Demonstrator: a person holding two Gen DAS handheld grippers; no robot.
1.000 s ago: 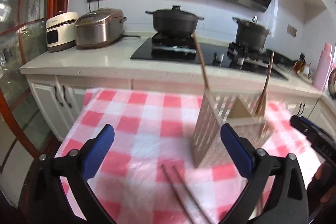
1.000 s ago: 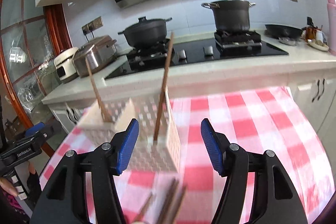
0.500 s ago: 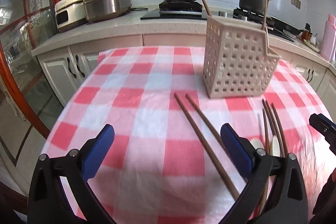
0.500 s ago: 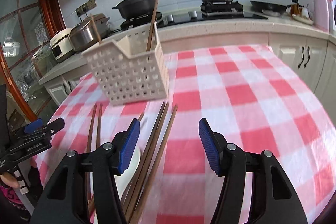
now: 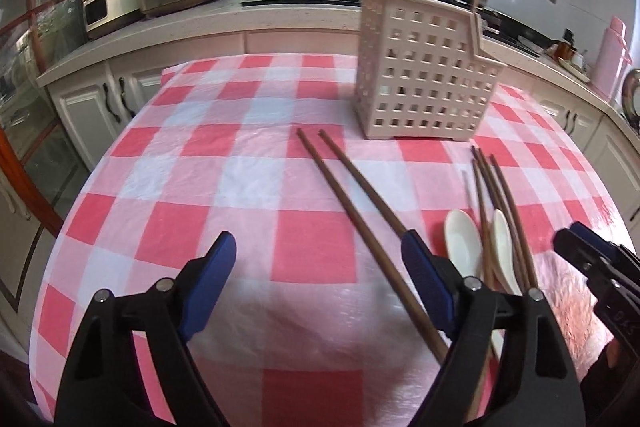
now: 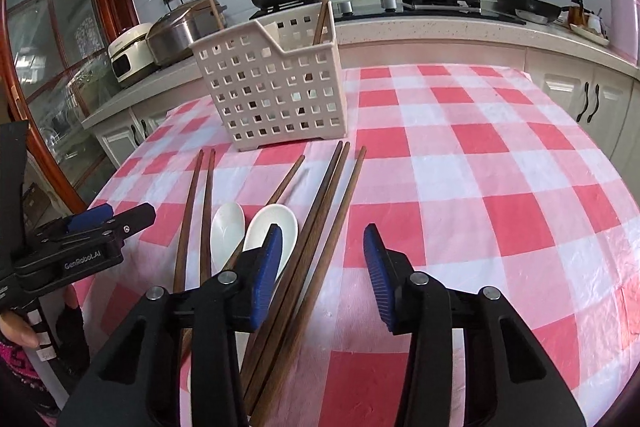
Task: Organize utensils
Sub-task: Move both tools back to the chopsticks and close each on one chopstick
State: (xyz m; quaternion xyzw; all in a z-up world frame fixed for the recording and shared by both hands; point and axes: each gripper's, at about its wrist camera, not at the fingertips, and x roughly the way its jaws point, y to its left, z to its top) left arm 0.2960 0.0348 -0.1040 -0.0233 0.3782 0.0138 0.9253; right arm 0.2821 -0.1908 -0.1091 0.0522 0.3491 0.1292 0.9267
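**Loose chopsticks, empty jaws**

Kitchen counter and stove sit behind the checked tablecloth, where my perforated utensil basket stands upright with two chopsticks already in it. Loose chopsticks and two white spoons lie in front of it, crossing and touching. My right gripper hovers over that bundle, jaws apart and holding nothing; my left gripper is likewise spread wide above another pair. Closing on overlapping sticks, I risk pinching several together or scattering the spoons.
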